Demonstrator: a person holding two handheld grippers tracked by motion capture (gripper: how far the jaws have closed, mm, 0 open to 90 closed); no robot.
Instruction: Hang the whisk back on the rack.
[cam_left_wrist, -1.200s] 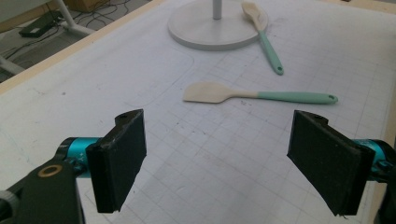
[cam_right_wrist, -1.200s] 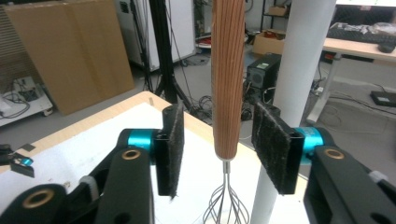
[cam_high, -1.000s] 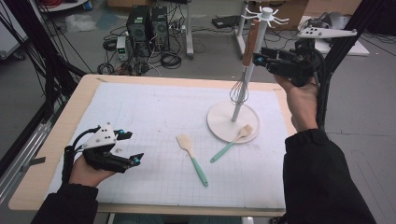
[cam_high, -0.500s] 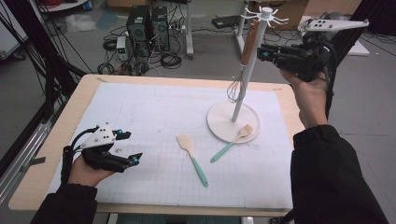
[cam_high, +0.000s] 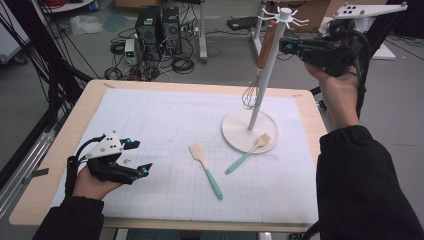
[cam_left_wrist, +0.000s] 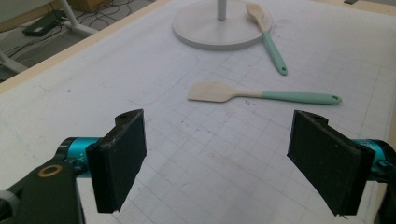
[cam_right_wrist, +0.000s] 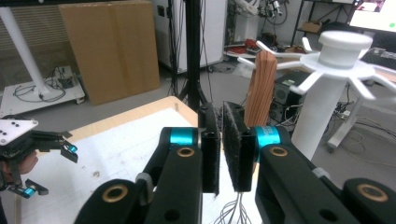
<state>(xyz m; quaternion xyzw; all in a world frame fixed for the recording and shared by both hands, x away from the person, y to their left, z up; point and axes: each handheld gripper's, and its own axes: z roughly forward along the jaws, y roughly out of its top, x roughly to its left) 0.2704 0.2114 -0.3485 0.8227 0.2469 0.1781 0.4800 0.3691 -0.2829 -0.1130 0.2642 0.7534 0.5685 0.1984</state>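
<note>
A white utensil stand (cam_high: 261, 92) rises from a round base (cam_high: 235, 132) at the table's right. From one of its top hooks hangs a whisk (cam_high: 250, 97) by its wooden handle (cam_right_wrist: 261, 84). My right gripper (cam_high: 283, 46) is held high beside the stand's top, just right of that handle. Its jaws (cam_right_wrist: 220, 112) have just been closing and now stand shut with nothing between them. My left gripper (cam_high: 141, 157) rests at the front left of the table, open and empty (cam_left_wrist: 219, 140).
A teal-handled spatula (cam_high: 205, 167) lies on the white mat (cam_high: 150, 120) in front of the stand. A teal-handled spoon (cam_high: 245, 155) rests with its bowl on the base's rim. Cables and computer boxes (cam_high: 157, 25) stand on the floor behind the table.
My right gripper has risen beside the stand's top and its jaws have closed together, empty. The left hand has stayed put.
</note>
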